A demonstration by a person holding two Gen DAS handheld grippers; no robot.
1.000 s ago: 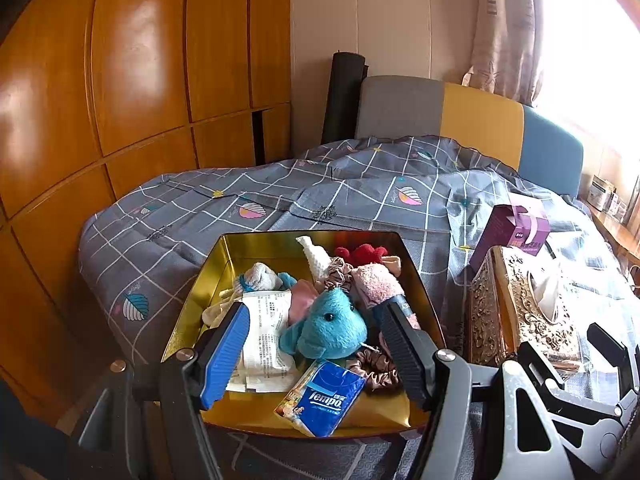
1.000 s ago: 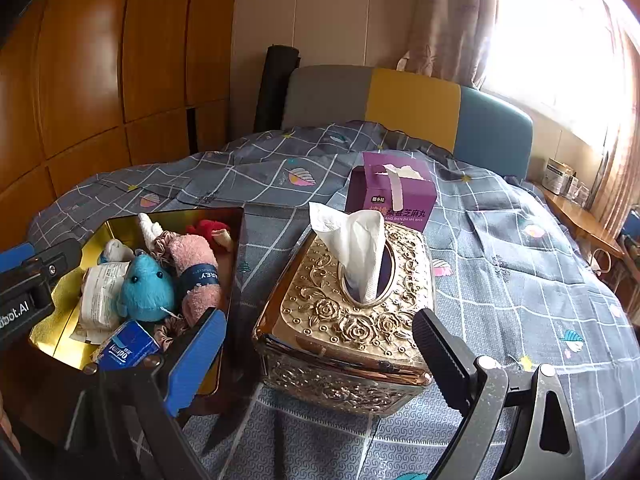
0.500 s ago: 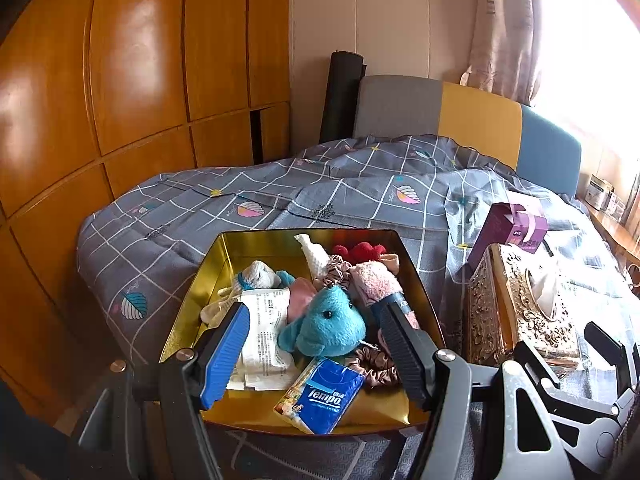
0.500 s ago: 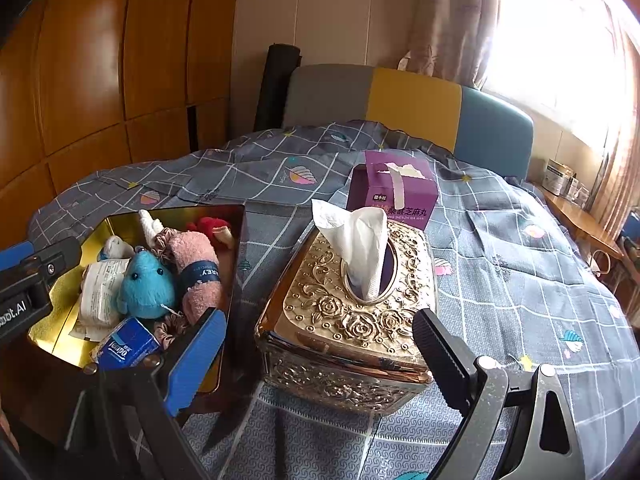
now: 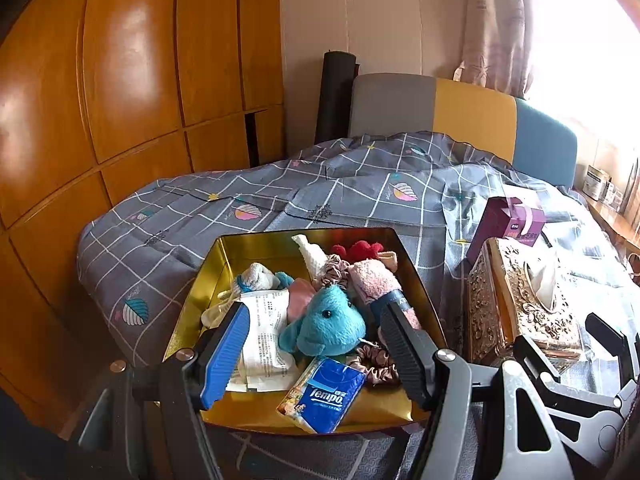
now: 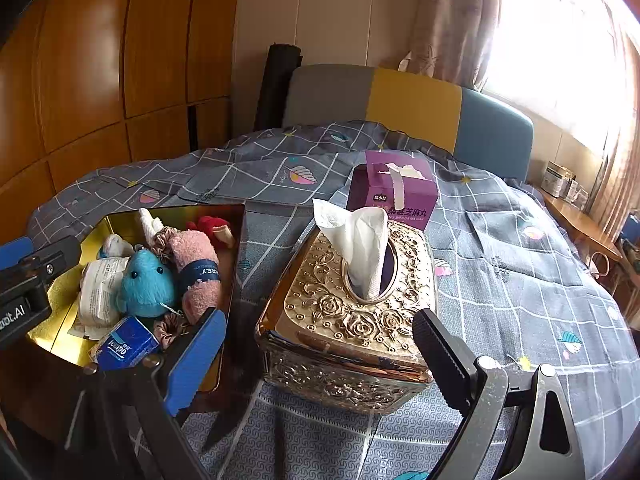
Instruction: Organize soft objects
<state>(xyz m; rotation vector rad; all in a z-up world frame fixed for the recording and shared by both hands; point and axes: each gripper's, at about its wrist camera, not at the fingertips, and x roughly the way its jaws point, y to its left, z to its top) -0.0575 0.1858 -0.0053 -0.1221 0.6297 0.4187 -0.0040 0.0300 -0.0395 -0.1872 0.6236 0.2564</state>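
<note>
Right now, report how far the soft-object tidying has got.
Looks done: the blue plush, pink towel roll, scrunchie and Tempo tissue pack lie in the gold tin. In hand: nothing; left gripper and right gripper are open. Left: maybe the ornate tissue box and purple box outside.

Bright sun pours through the window (image 6: 560,60), washing it white; edges bend, corners go dark, maybe slightly blurry.

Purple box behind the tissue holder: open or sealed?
Open. The purple box has its top flaps apart, with a white liner showing and a loose tape strip hanging down its front. It stands upright behind the gold tissue holder.
</note>
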